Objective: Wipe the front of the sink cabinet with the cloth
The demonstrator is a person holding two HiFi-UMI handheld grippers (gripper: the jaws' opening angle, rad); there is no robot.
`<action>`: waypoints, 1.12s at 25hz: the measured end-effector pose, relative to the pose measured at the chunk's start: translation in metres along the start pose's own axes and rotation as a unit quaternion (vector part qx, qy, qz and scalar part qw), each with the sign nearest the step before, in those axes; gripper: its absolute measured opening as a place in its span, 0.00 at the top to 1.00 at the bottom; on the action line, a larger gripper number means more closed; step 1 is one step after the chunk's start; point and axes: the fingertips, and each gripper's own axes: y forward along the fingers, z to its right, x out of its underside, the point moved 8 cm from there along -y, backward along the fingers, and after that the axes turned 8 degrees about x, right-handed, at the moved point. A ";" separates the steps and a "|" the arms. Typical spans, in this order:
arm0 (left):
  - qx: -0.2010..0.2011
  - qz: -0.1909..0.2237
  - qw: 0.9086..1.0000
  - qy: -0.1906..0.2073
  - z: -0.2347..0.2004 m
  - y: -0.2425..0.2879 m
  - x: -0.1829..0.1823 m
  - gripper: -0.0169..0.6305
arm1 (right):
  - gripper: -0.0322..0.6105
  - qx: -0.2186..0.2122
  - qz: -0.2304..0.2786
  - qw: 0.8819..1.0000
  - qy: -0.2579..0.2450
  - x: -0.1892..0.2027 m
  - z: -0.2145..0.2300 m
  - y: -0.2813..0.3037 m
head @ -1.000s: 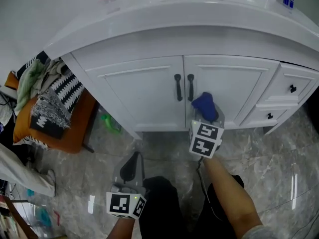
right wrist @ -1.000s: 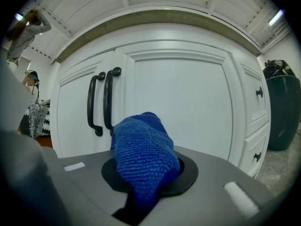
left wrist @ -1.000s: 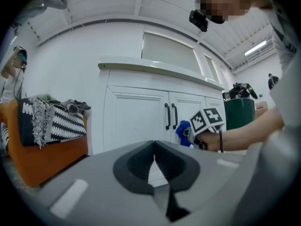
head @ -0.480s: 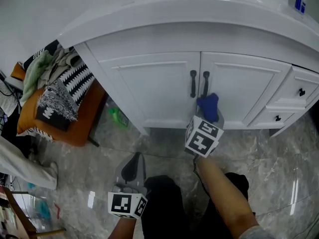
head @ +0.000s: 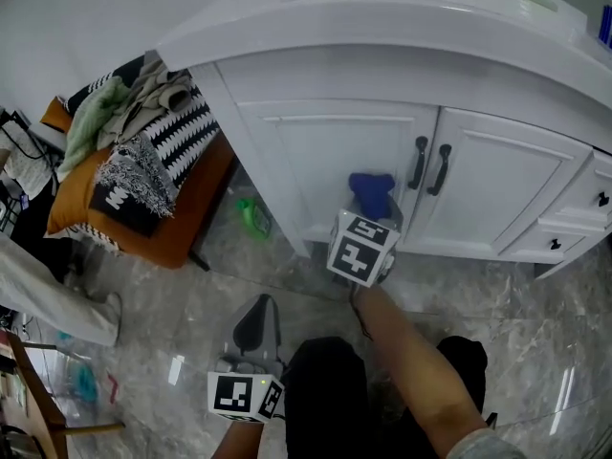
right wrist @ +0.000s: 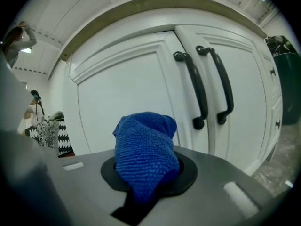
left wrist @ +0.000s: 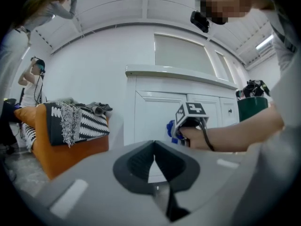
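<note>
Right tongs [head: 372, 219] clamped on cloth [right wrist: 146, 154], at left door [head: 330, 156]'s lower edge, left tongs [left wrist: 154, 167] closed empty, over floor [head: 182, 290].

Bathroom corner of home type, set within a larger hall; white sink cabinet [head: 335, 151] with dark door handles [head: 418, 163] directly ahead of the right gripper [head: 371, 213]; marble-look floor tiles [head: 182, 295] beneath the left gripper [head: 253, 318]; orange seat [head: 177, 223] heaped with clothes [head: 134, 127] ahead-left of it; high panelled ceiling [left wrist: 141, 4] with strip lights [left wrist: 263, 42] overhead.

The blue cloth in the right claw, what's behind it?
The white left cabinet door, with the two black handles off to its right. The patch of door directly behind the cloth is covered, so contact cannot be confirmed.
</note>
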 end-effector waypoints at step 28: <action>-0.047 -0.005 0.999 0.002 -0.038 -0.036 0.001 0.96 | 0.83 -0.134 -0.116 0.980 -0.089 0.056 -0.056 0.025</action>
